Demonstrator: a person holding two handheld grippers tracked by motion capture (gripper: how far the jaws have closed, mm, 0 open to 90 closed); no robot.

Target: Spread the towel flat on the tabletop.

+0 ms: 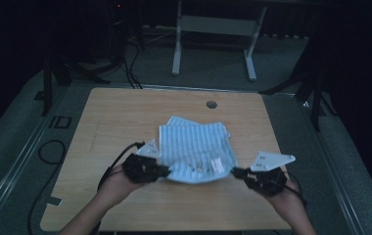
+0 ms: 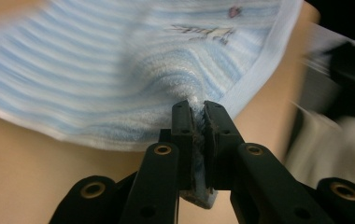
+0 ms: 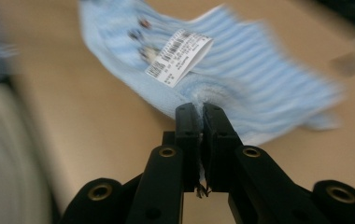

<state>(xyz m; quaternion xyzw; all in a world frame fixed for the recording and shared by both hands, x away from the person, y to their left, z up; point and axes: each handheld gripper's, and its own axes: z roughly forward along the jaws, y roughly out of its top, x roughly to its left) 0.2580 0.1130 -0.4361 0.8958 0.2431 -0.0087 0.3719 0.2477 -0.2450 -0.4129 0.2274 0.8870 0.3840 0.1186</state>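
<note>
left gripper: your jaws pinch the striped towel corner | right gripper: clamped on the other near corner | towel: near edge raised off table | step: folding | next: carry both corners forward evenly

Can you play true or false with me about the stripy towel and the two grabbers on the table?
1. The left gripper is shut on the towel. True.
2. The right gripper hangs open above the towel. False: its jaws pinch the towel's edge.
3. The towel is red with dots. False: it is light blue with white stripes.
4. A white tag with a barcode sits on the towel. True.
5. The table is wooden. True.
</note>
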